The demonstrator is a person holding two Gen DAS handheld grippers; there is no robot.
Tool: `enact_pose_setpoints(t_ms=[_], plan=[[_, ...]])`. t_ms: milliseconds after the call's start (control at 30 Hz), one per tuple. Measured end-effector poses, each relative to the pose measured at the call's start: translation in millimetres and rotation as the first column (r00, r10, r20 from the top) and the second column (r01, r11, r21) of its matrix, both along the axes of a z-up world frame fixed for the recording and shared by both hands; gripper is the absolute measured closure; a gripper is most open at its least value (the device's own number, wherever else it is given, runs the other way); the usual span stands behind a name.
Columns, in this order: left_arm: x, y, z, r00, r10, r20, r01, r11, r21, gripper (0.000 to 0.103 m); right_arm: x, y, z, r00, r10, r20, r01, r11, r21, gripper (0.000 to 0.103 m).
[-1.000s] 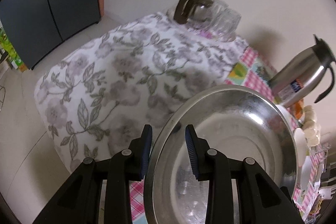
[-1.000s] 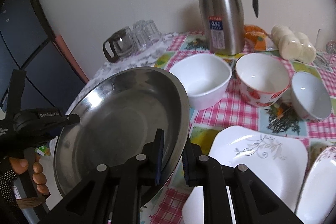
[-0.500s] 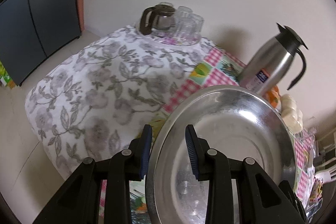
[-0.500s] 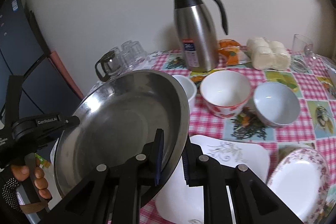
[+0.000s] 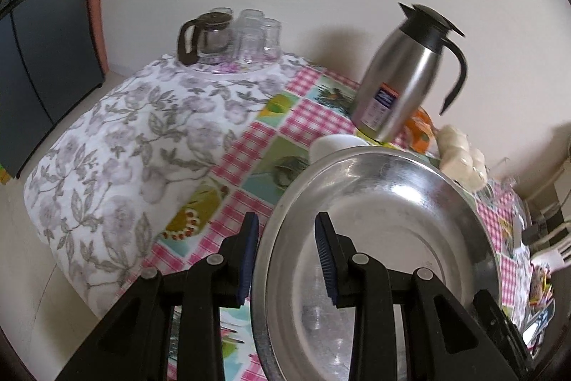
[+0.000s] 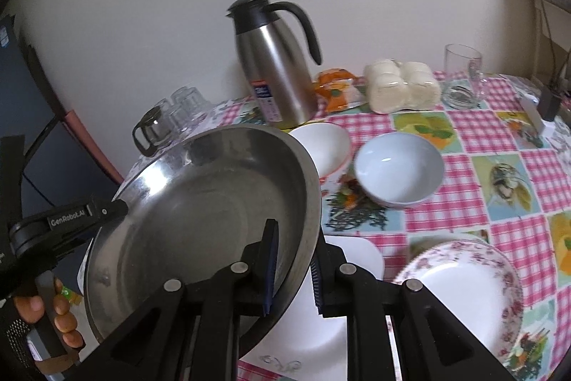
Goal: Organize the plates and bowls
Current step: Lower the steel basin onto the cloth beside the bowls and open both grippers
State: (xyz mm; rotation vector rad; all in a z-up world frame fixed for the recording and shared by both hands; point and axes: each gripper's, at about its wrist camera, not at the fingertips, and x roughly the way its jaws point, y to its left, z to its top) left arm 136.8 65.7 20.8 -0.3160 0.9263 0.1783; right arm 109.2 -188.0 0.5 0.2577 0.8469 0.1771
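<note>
Holding the steel plate (image 6: 200,213) up over the table's (image 6: 499,145) near edge takes both tools: the right gripper (image 6: 291,265) is clamped on its near rim, while the left gripper (image 5: 287,256) straddles the opposite rim — jaws apart, not visibly pinching. Two supports likely steady the wide, slippery plate above the square plate (image 6: 357,256) below.
</note>
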Motion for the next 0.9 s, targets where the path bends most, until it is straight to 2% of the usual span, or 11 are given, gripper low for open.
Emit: enact_pose_setpoints(t_ms=[433,900], plan=[[-2,-45,-10,0.993,-0.111,-0.037,0.111,0.994,0.01,0.069,-14,-39,-10,0.995,-0.082,-0.056,0.08,0.996,-0.028,0.08],[2,-61,-39,0.978,-0.168,-0.125,0.168,0.986,-0.013,0.069,-23,-56,-34,0.984,-0.12,-0.132,0.114,0.992,-0.049,0.08]])
